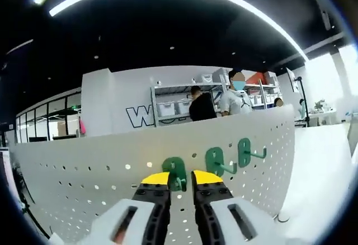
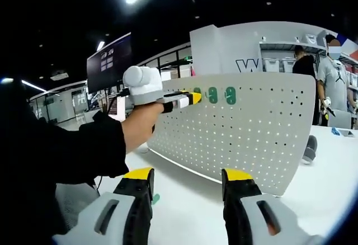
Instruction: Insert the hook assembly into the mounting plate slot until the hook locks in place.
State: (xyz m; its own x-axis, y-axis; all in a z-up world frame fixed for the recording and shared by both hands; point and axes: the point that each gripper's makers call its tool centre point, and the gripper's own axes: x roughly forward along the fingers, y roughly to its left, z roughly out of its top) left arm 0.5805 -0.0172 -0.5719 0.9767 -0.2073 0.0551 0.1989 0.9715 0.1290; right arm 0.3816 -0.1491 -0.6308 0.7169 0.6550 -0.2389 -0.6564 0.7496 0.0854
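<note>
Your left tool is closed narrowly on a green hook pressed against the white pegboard plate straight ahead, two more green hooks just to its right, while your right tool hangs wide open above the white surface.

pegboard white with a regular grid of small holes; three hooks green; left gripper black jaws, yellow tips, white body; right gripper same scheme; sleeve black; table probably white.
</note>
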